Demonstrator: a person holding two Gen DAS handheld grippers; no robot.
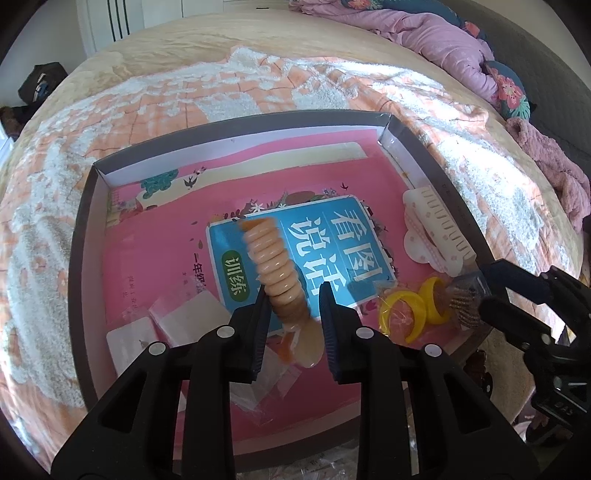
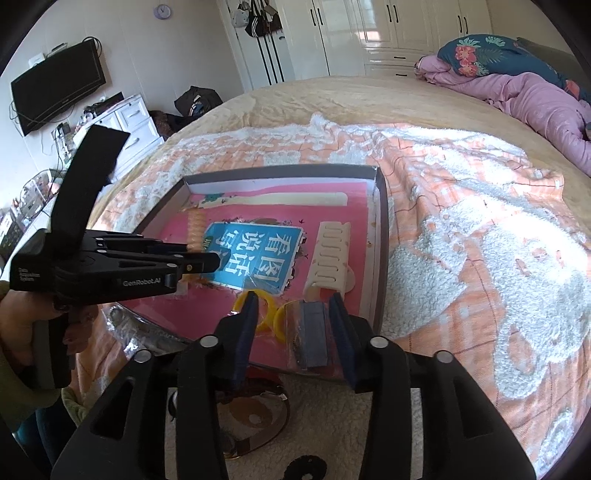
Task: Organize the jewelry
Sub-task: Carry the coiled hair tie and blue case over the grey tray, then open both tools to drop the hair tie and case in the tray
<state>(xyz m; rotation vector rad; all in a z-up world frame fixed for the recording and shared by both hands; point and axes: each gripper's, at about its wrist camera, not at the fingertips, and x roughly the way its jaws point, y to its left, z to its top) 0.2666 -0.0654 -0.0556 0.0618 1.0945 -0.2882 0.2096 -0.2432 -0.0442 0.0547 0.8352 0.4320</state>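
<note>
Tray (image 1: pixel 88 206) holds book (image 1: pixel 295 254), hair clip (image 1: pixel 436 229), yellow rings (image 1: pixel 413 310).

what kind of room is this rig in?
Most likely a bedroom: the box lid sits on a bed with a rumpled pink quilt, white wardrobes behind, and a wall TV.

A box (image 1: pixel 424 155) sits on the bed (image 1: pixel 332 44). In it lies a book (image 1: pixel 317 251), with a hair clip (image 1: pixel 439 225) right of it and bangles (image 1: pixel 410 310) nearer.

place: home bedroom | evidence: bed (image 2: pixel 332 96), pink quilt (image 2: pixel 535 99), white wardrobes (image 2: pixel 388 33), wall TV (image 2: pixel 55 88)
</note>
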